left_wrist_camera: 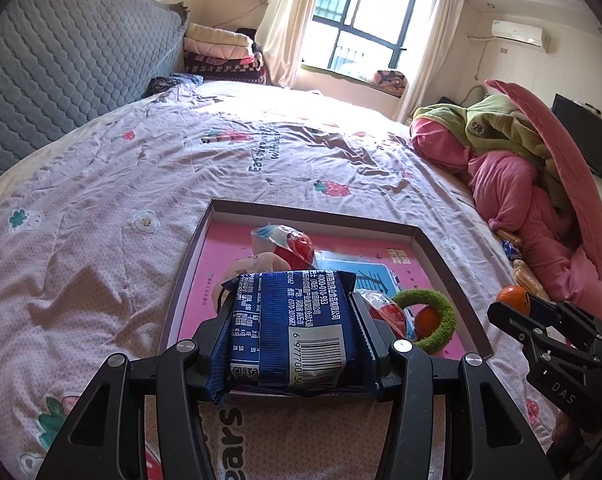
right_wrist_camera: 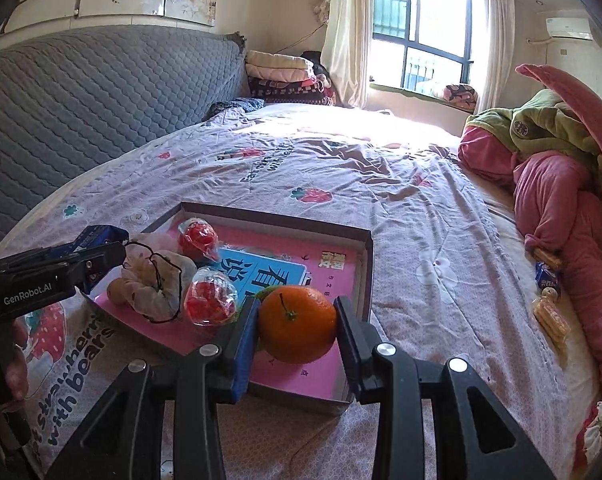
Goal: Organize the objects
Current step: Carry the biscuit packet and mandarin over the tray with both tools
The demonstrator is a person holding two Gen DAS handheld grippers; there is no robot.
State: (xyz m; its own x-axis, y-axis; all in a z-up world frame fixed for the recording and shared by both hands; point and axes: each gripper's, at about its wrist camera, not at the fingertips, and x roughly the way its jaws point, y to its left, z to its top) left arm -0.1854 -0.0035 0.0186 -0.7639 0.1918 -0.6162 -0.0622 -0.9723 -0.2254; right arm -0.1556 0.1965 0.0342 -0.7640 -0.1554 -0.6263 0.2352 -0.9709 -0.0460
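Observation:
A shallow pink-bottomed box (left_wrist_camera: pixel 433 248) (right_wrist_camera: pixel 367 248) lies on the bed. My left gripper (left_wrist_camera: pixel 297 312) is shut on a blue snack packet (left_wrist_camera: pixel 297 320) over the box's near edge; it shows at the left of the right wrist view (right_wrist_camera: pixel 101 258). My right gripper (right_wrist_camera: pixel 297 316) is shut on an orange (right_wrist_camera: pixel 297 324) above the box's near right part; it shows at the right of the left wrist view (left_wrist_camera: pixel 513 300). In the box lie two red wrapped sweets (right_wrist_camera: pixel 199 236) (right_wrist_camera: pixel 209 296), a drawstring pouch (right_wrist_camera: pixel 157 284), a green ring (left_wrist_camera: pixel 441 320) and another orange (left_wrist_camera: pixel 427 318).
Biscuit packets (right_wrist_camera: pixel 551 318) and a small blue packet (right_wrist_camera: pixel 547 276) lie on the bed at the right, beside a heap of pink and green blankets (right_wrist_camera: pixel 561 184). A grey padded headboard (right_wrist_camera: pixel 81 100) runs along the left. Folded blankets (right_wrist_camera: pixel 285 76) are stacked at the far end.

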